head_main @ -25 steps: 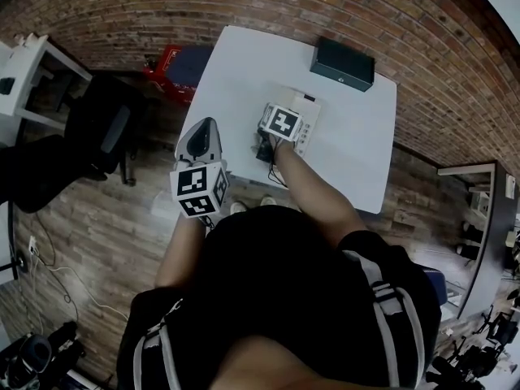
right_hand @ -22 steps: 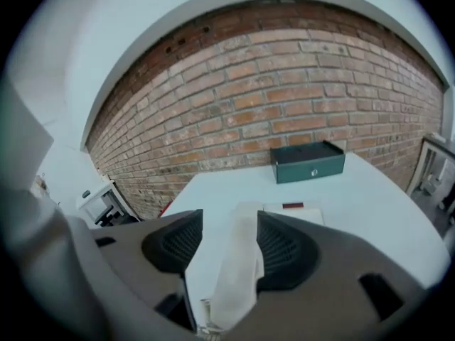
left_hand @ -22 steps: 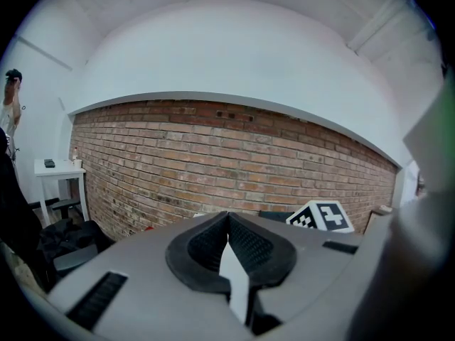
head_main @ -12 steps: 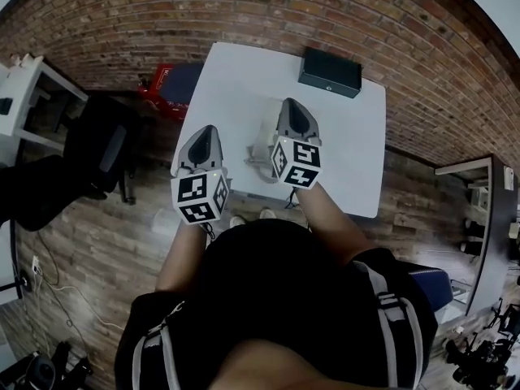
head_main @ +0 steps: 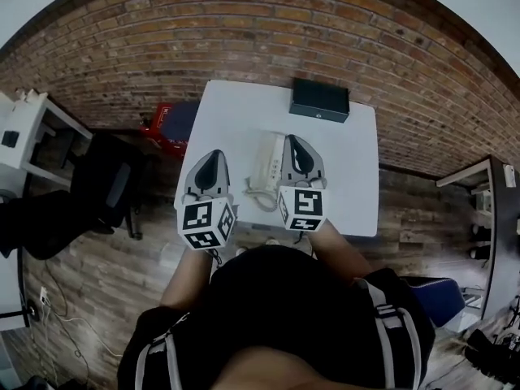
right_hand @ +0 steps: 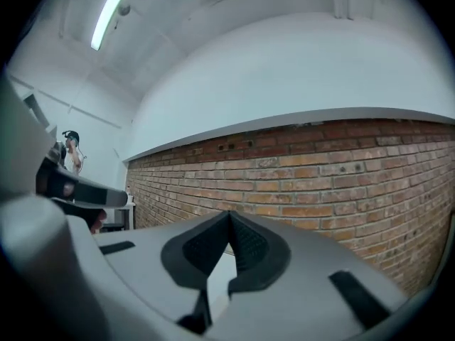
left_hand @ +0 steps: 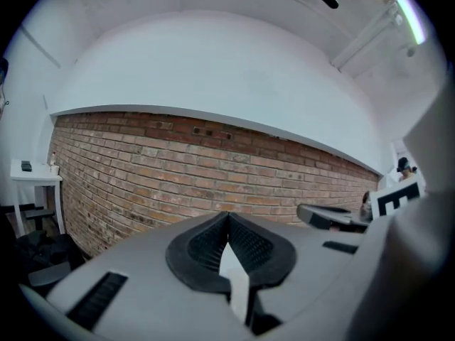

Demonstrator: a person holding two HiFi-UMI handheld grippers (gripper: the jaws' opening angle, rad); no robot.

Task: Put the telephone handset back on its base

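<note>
The pale telephone (head_main: pixel 266 166) lies in the middle of the white table (head_main: pixel 349 177), its handset resting lengthwise along the base, with the coiled cord (head_main: pixel 260 200) looping off its near end. My right gripper (head_main: pixel 295 142) hovers just right of the phone, raised above it, shut and empty. Over the table's left edge my left gripper (head_main: pixel 214 158) is also raised, shut and empty. Neither gripper view shows the phone. In the left gripper view the left gripper (left_hand: pixel 228 219) points at a brick wall. The right gripper view shows the right gripper (right_hand: pixel 229 219) facing the same wall.
A black box (head_main: pixel 320 99) sits at the table's far edge by the brick wall (head_main: pixel 244 31). A red object (head_main: pixel 161 120) and a black chair (head_main: pixel 110 187) stand on the wooden floor left of the table. Further left is a white desk (head_main: pixel 28 124).
My right gripper has lifted off the phone, where it was low a second ago, and come back toward me beside the left one. The left gripper has barely moved.
</note>
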